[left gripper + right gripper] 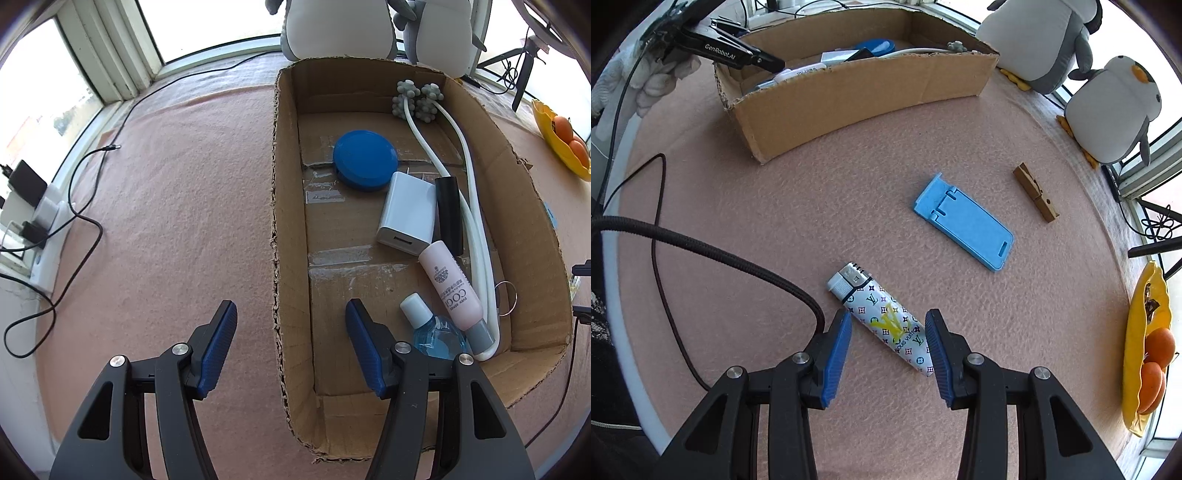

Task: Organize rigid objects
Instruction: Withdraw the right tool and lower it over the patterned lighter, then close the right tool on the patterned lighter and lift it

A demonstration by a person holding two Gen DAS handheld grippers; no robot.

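Observation:
My right gripper [888,314] points down at the pink mat, open. A white patterned lighter [882,317] lies slanted between its blue pads, and no squeeze is visible. Beyond it lie a blue phone stand [964,221] and a wooden clothespin [1036,192]. My left gripper [291,306] hangs open and empty over the left wall of the cardboard box [288,221]. Inside the box are a blue round case [365,159], a white charger [406,212], a black cylinder [448,214], a pink tube [450,284], a blue bottle [434,332] and a white massager [476,229].
A thick braided cable [701,251] runs across the mat just left of my right gripper. A yellow dish of oranges [1145,332] sits at the right edge. Two plush penguins [1115,110] stand by the window behind the box. A power strip [40,229] with cables lies at the far left.

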